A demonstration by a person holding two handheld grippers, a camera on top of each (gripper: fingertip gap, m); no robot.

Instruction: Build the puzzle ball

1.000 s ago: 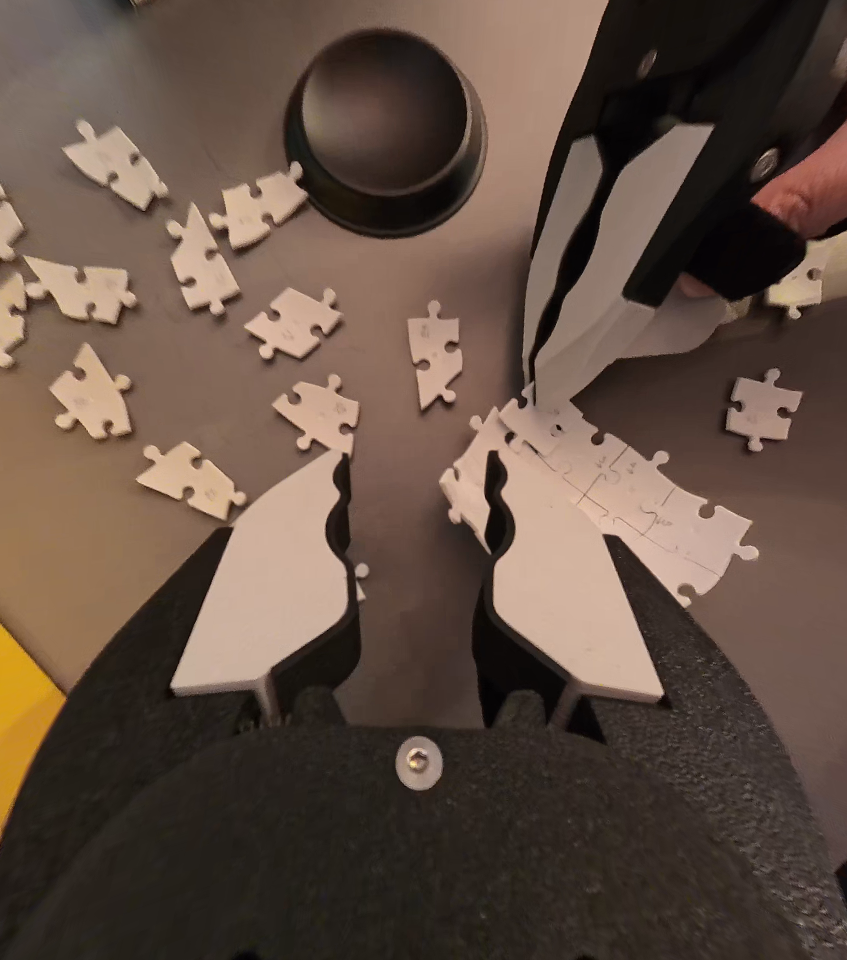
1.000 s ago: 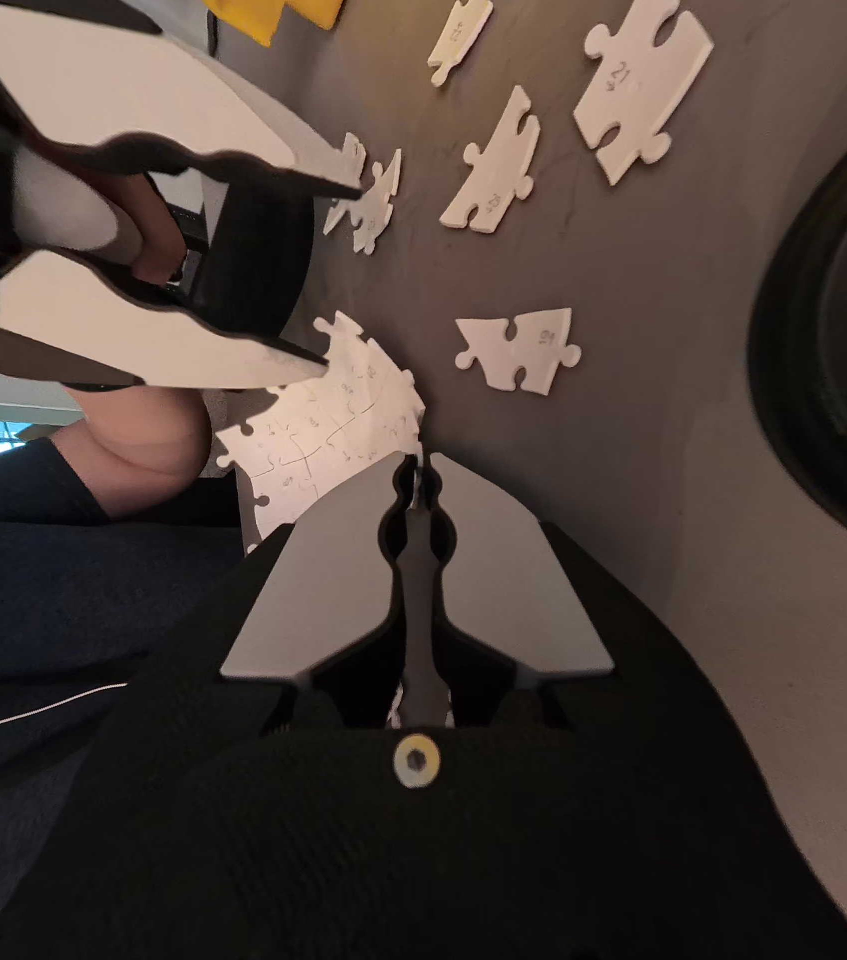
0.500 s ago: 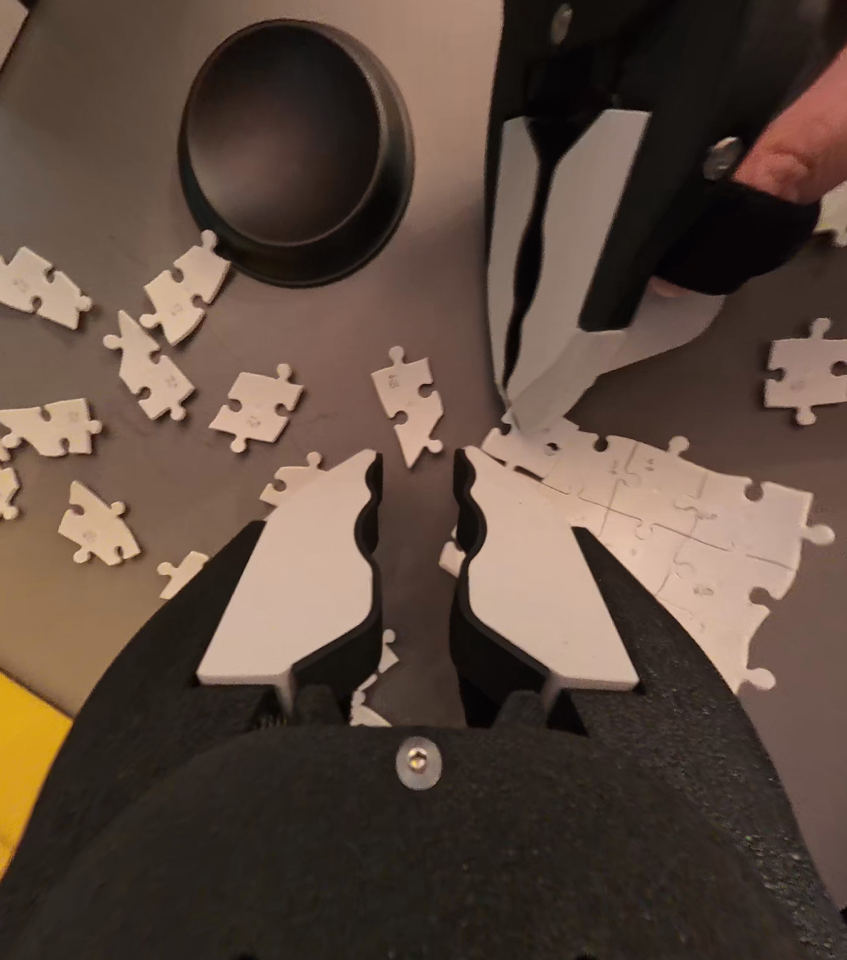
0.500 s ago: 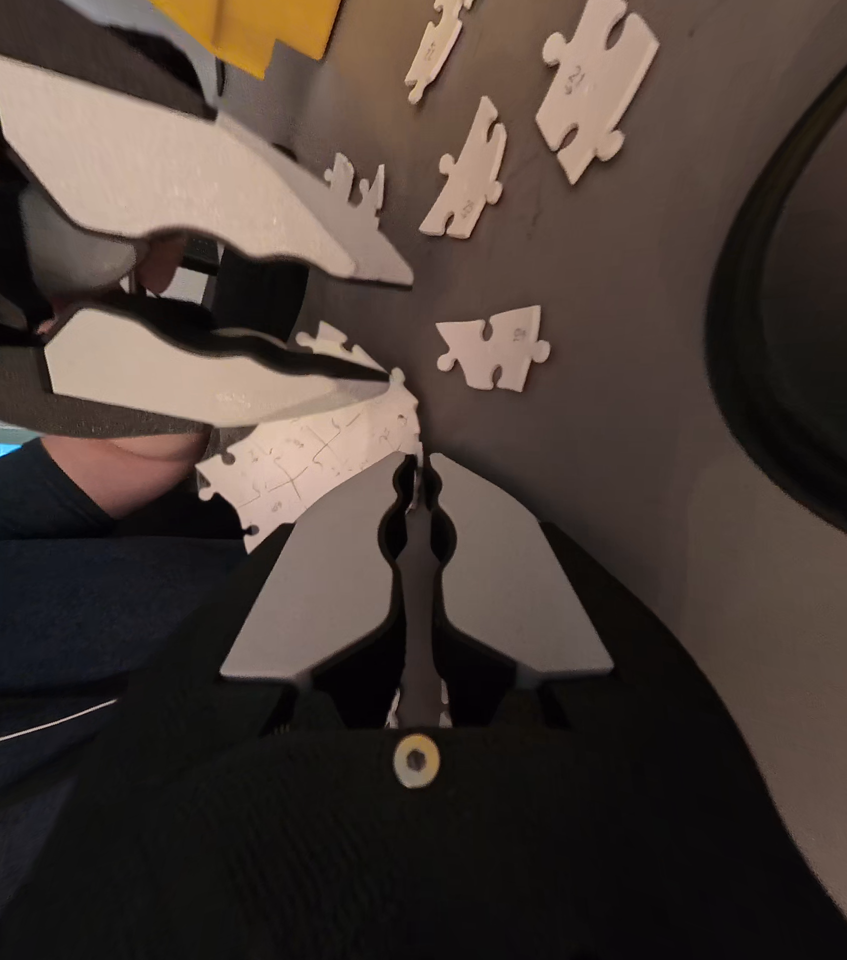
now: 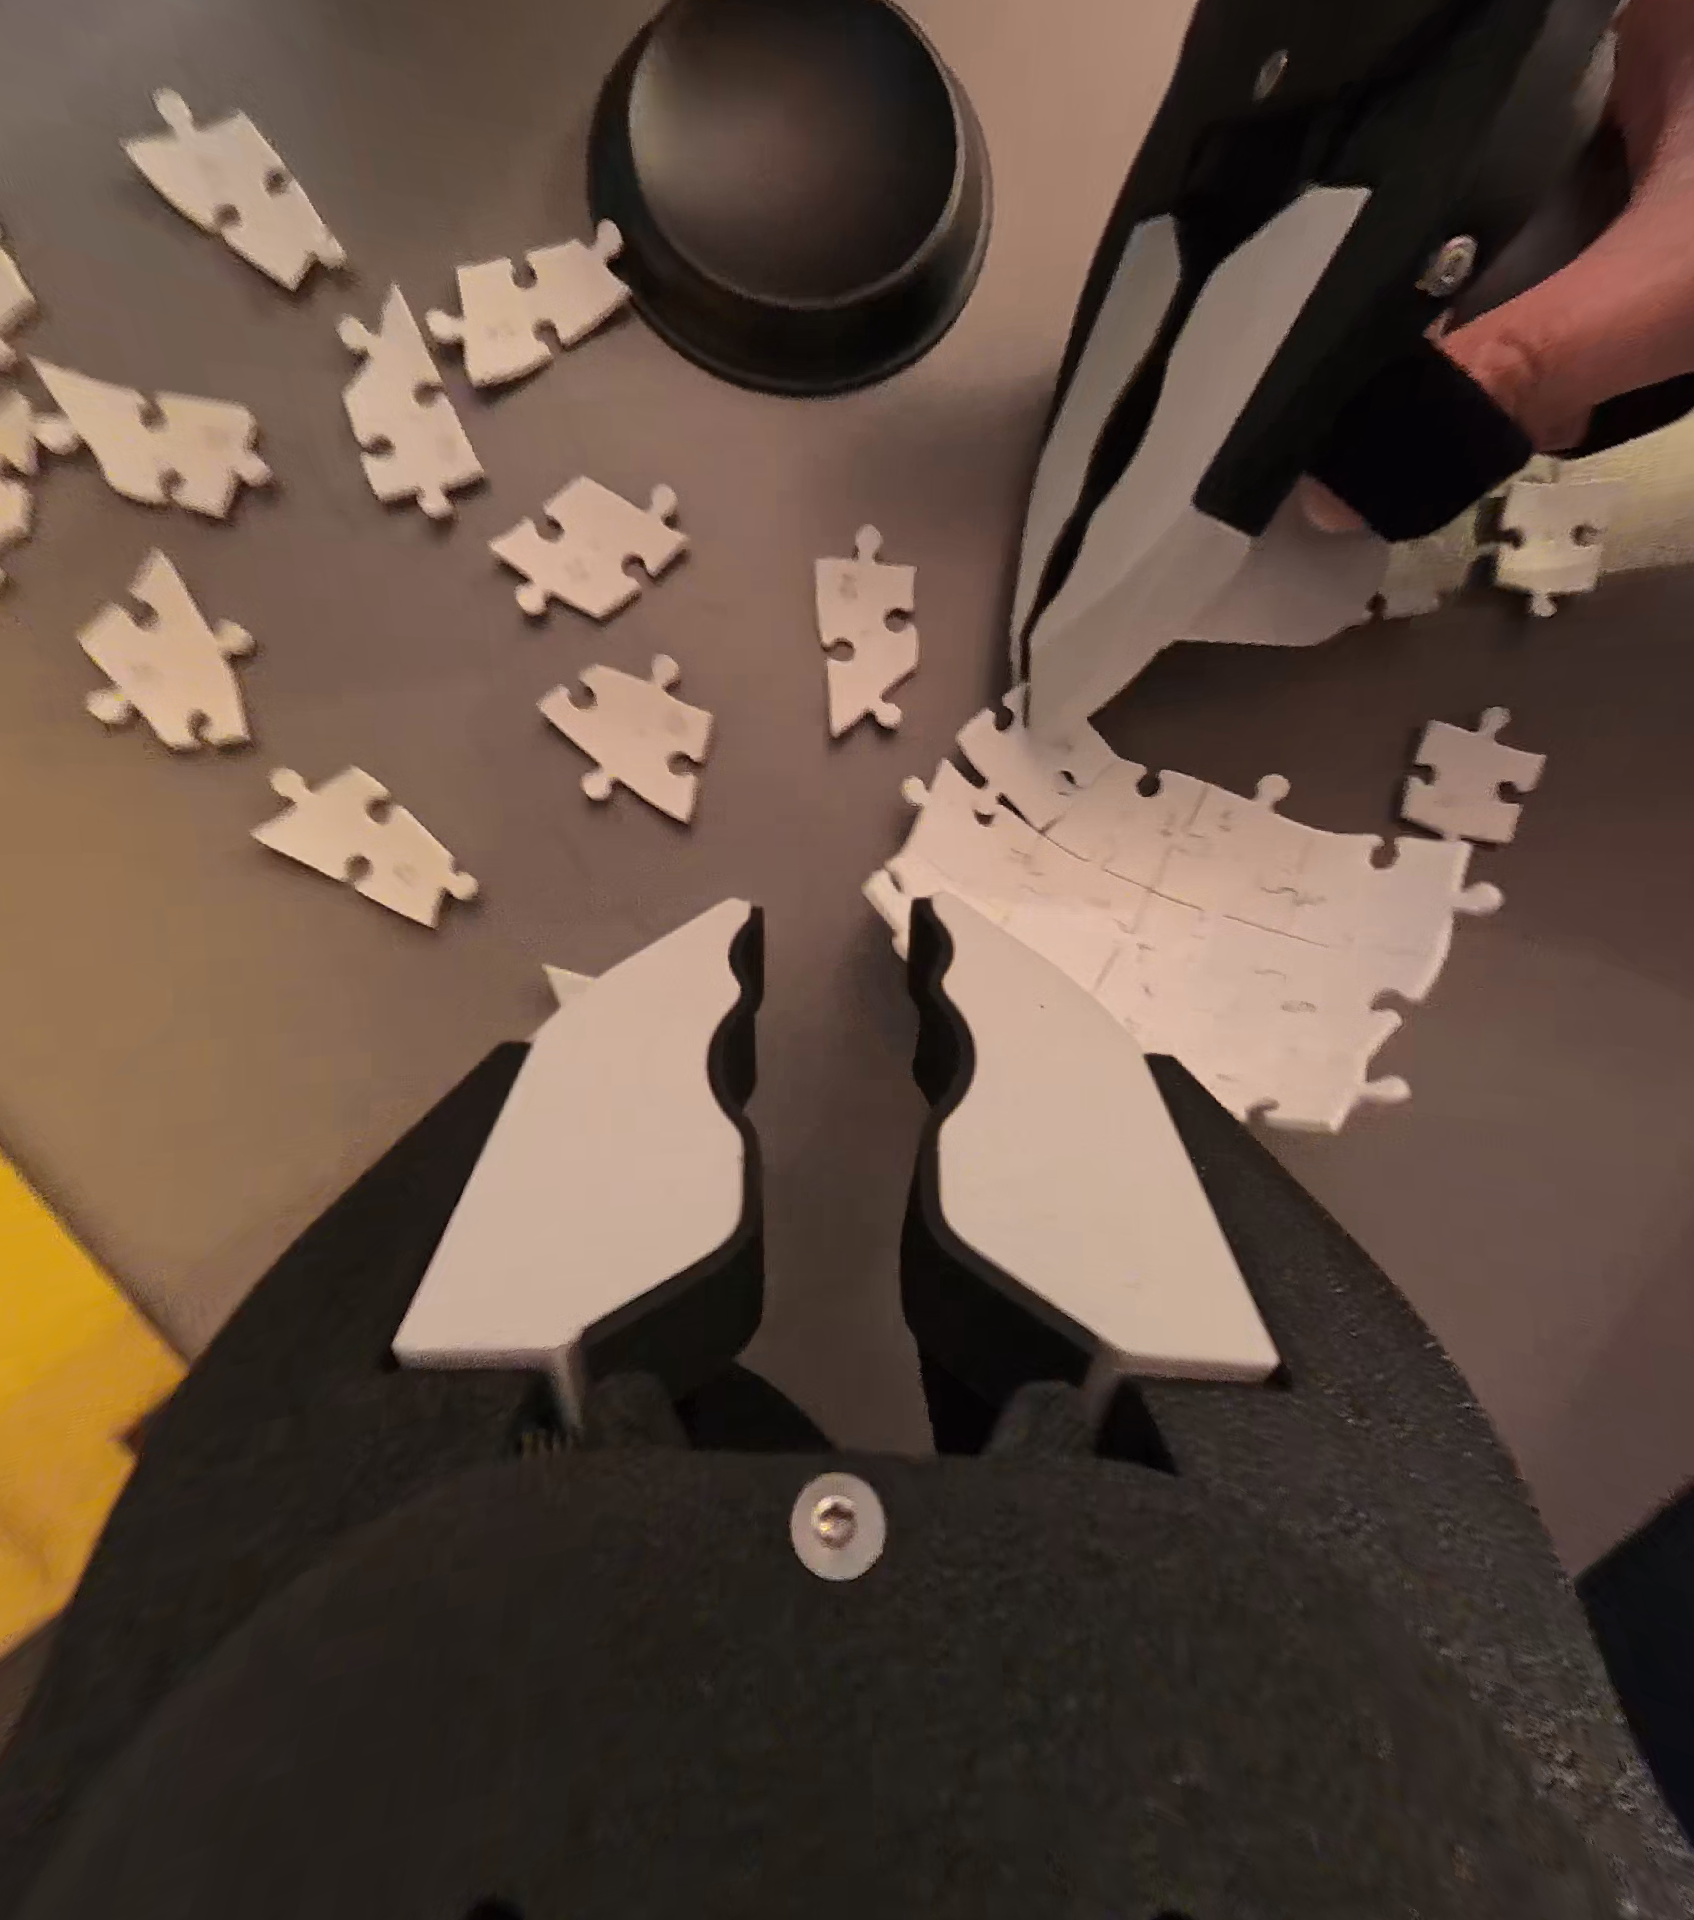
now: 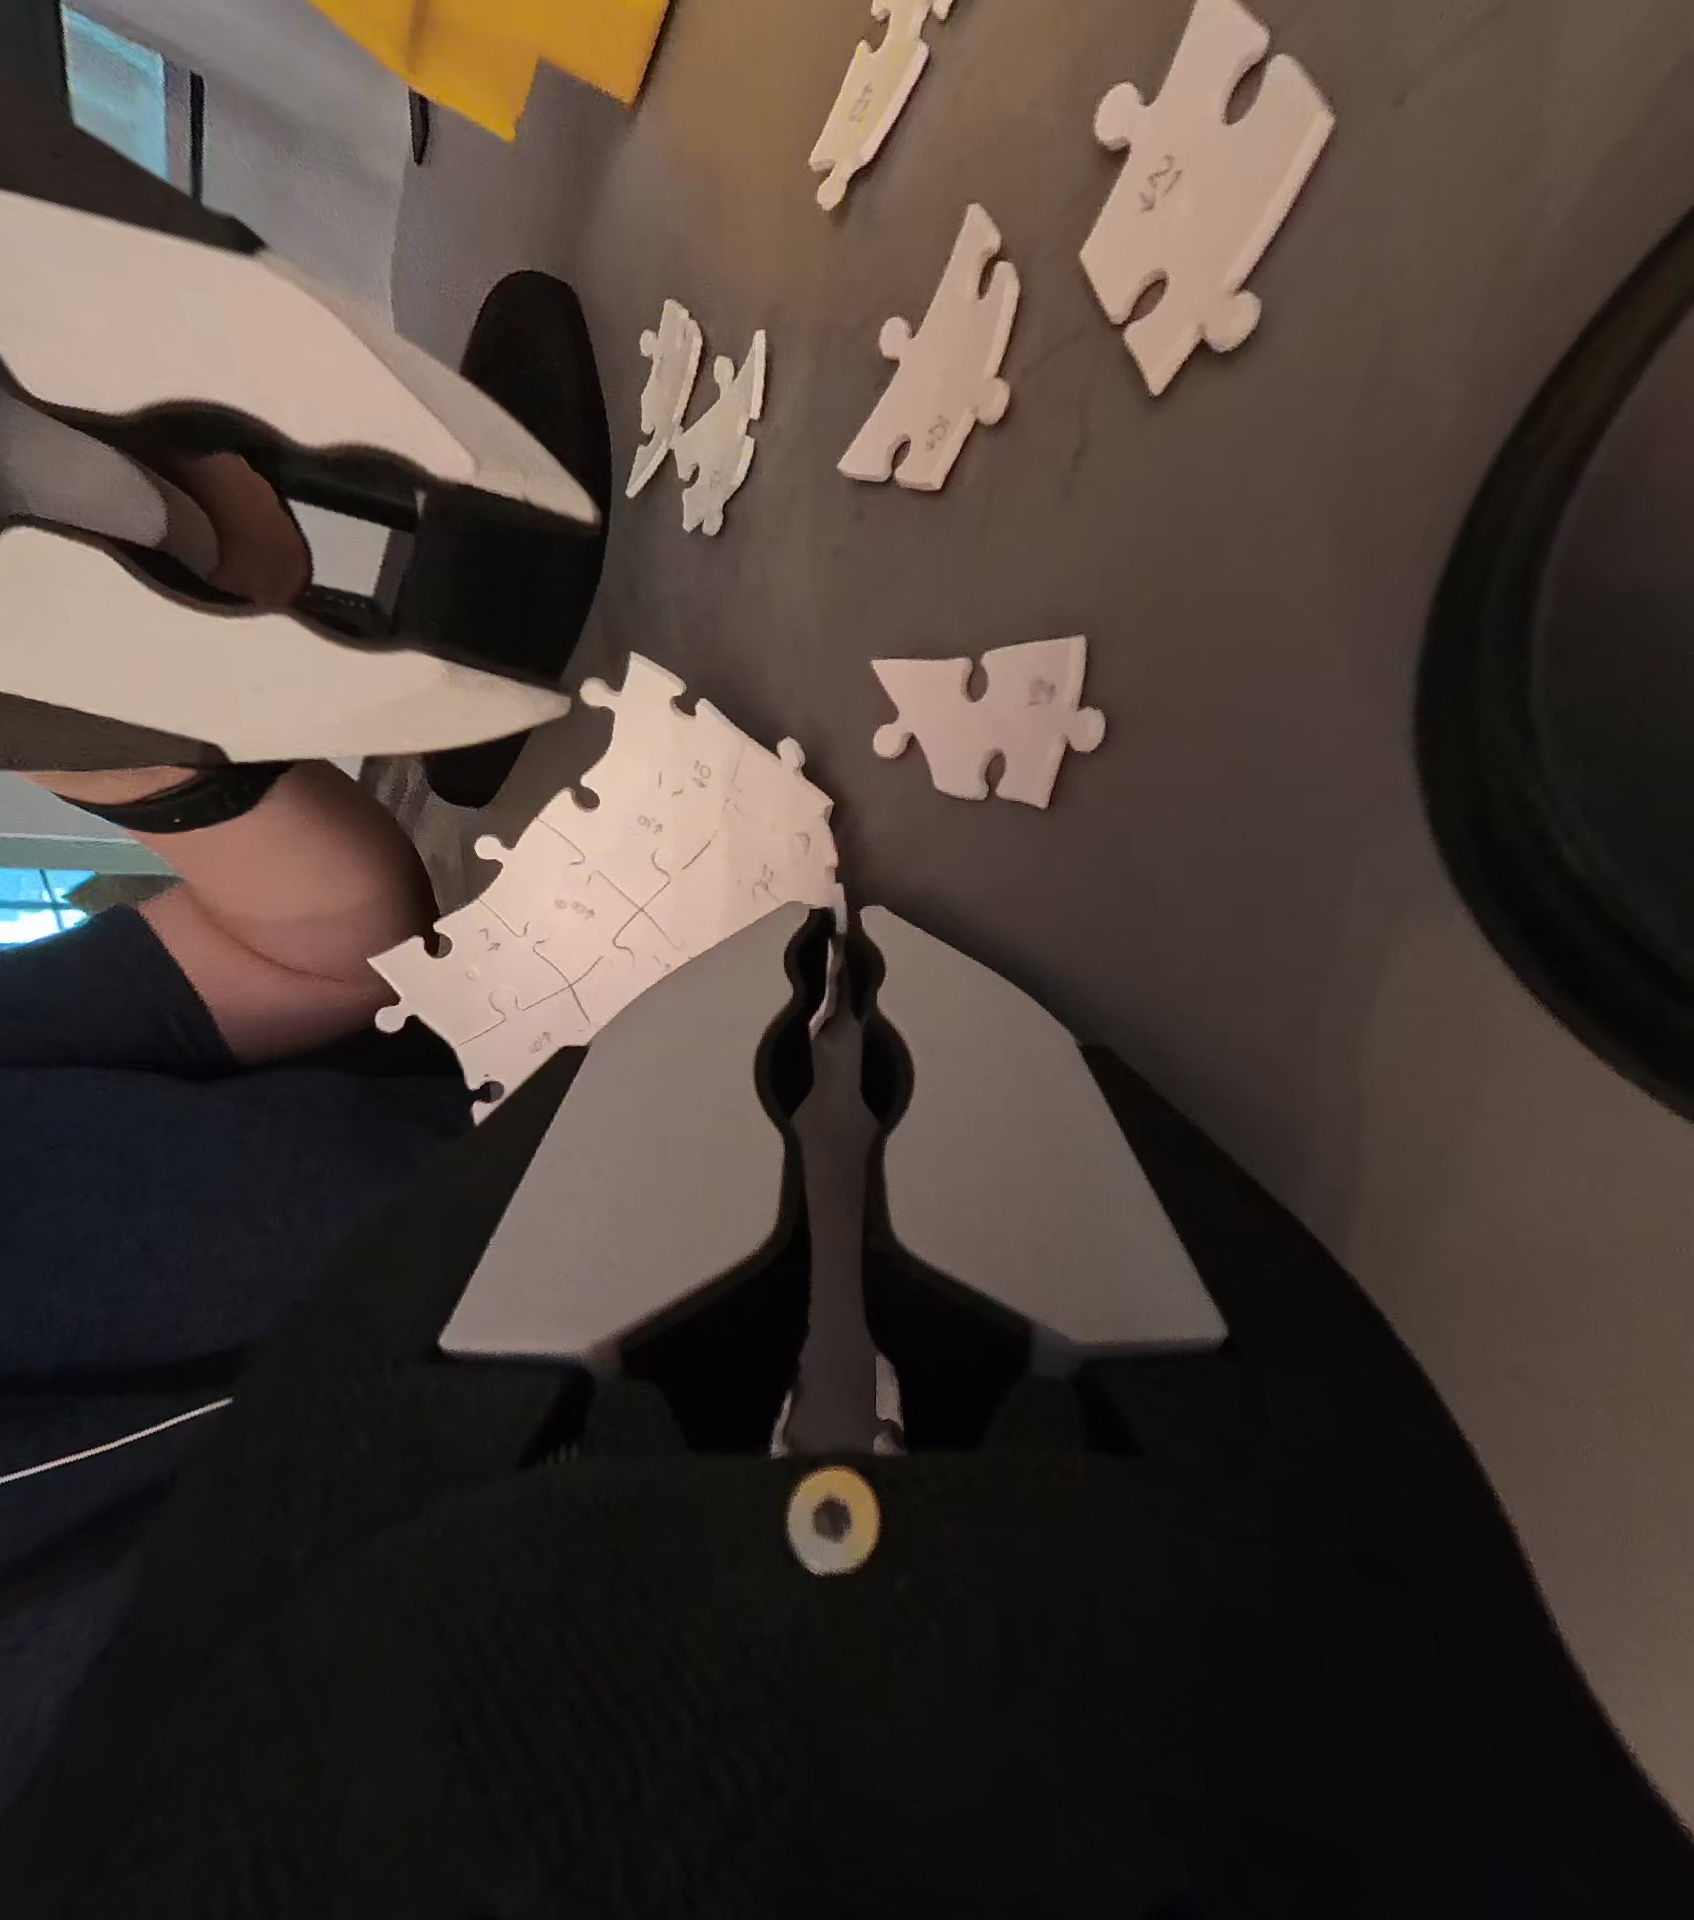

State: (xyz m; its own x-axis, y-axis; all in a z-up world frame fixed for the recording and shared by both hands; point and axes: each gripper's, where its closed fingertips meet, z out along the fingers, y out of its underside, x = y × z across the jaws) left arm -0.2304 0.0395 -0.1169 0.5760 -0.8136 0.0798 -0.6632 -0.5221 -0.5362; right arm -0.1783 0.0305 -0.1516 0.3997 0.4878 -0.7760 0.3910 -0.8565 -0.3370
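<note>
Meanwhile, the right claw (image 6: pixel 835 920) is pinching, nearly closed, the near corner of the curved white panel of joined puzzle pieces (image 5: pixel 1207 914), which is lying on the grey tabletop (image 5: pixel 739 852) with its long axis running away to the right of the left claw (image 5: pixel 830 920). The left claw is hovering open and empty just beside the panel's left edge, while the nearest loose white puzzle piece (image 5: pixel 864 629) is lying just ahead of it.

One joined puzzle panel (image 5: pixel 1227 914), one black bowl (image 5: pixel 789 187), about fourteen loose white pieces (image 5: pixel 591 561), two grippers
</note>
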